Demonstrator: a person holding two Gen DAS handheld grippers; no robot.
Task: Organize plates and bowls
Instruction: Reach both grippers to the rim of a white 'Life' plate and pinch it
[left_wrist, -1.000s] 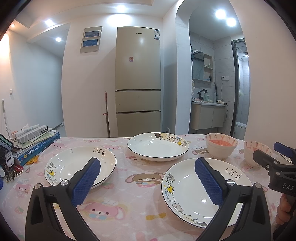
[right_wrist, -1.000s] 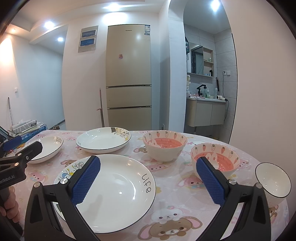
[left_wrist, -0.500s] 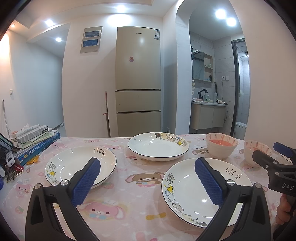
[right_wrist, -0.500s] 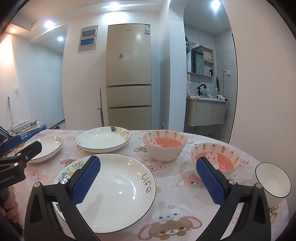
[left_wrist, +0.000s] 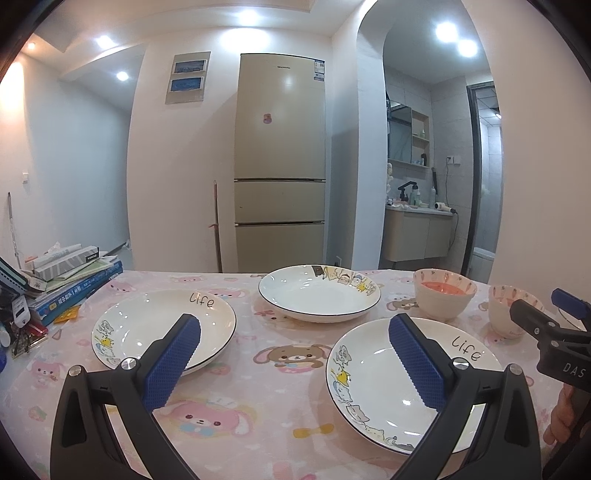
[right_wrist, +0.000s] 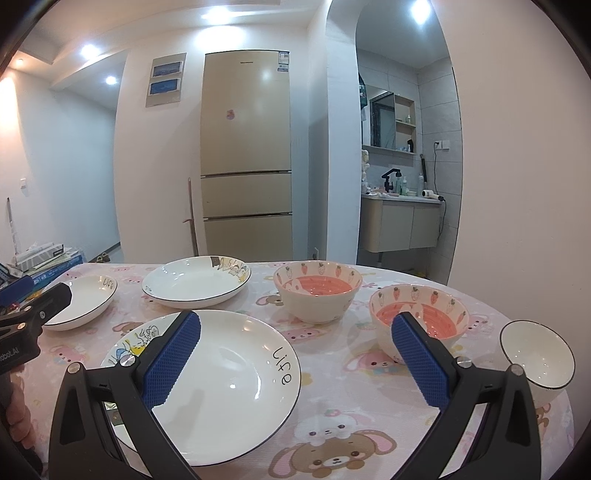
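Nearest, a white "Life" plate (right_wrist: 221, 391) lay on the pink cartoon tablecloth (right_wrist: 332, 424), with a second "Life" plate (left_wrist: 162, 328) to its left and a third plate (left_wrist: 319, 295) behind. Two carrot-patterned bowls (right_wrist: 317, 295) (right_wrist: 419, 314) and a small white bowl (right_wrist: 537, 363) stood to the right, all apart. Both the left gripper (left_wrist: 295, 354) and right gripper (right_wrist: 295, 354) hovered above the table, jaws spread wide, holding nothing.
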